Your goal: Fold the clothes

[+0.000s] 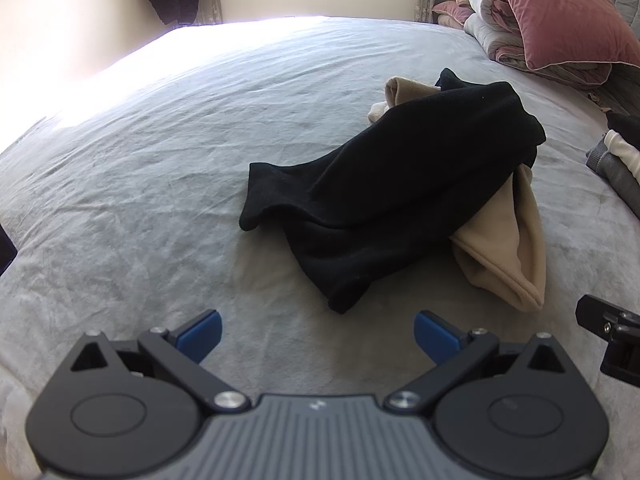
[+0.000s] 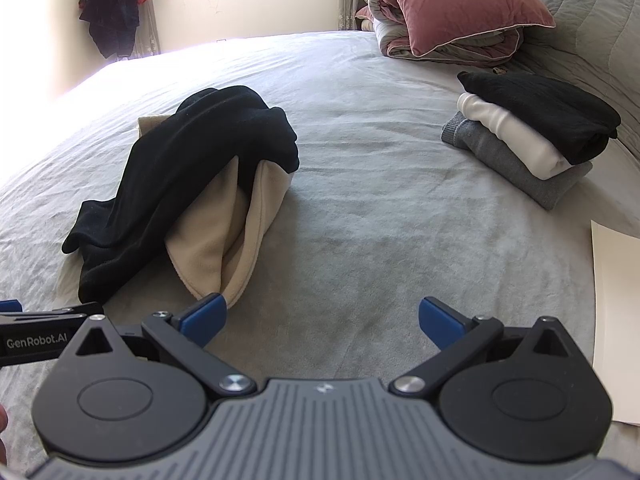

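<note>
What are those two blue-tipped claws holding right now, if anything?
Nothing. The left gripper and the right gripper are both open above the bed sheet, with only sheet between their fingers. The black garment lies ungrasped ahead.

My left gripper (image 1: pixel 318 336): black linkages w/ silver screws, blue pads, ribbed grey body; right gripper (image 2: pixel 322 322) identical; "GenRobot.AI" marking.

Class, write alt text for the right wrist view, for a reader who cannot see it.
An open right tool hovers over a grey bed, empty. Ahead to its left, a black garment lies crumpled over a beige garment; to the right sits a folded stack, black on white on grey.
</note>
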Demonstrator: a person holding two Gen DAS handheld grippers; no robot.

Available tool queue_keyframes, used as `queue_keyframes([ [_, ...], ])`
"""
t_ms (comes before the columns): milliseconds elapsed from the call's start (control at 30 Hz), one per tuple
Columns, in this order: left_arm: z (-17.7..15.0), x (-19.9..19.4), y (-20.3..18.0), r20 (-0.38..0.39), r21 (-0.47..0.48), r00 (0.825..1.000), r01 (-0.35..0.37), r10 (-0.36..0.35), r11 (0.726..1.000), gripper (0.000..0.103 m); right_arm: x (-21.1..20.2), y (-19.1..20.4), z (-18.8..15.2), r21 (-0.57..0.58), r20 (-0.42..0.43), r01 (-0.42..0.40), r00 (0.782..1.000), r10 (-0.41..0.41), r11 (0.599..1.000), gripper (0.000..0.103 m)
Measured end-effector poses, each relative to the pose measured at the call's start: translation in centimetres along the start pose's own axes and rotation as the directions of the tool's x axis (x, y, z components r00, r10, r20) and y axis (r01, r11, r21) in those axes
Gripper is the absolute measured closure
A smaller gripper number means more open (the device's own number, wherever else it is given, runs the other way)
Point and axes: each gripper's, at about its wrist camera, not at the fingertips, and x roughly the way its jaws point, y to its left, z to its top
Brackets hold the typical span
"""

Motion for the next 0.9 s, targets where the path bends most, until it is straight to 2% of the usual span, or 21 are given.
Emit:
queue_keyframes([
  [900,-0.01,0.04,0.03,-0.005,-0.003,1.0,-0.004,0.004,1.0,0.0,0.11,-0.04,-0.02,0.0,-0.009,0.0,1.0,0.0,1.0,0.0],
])
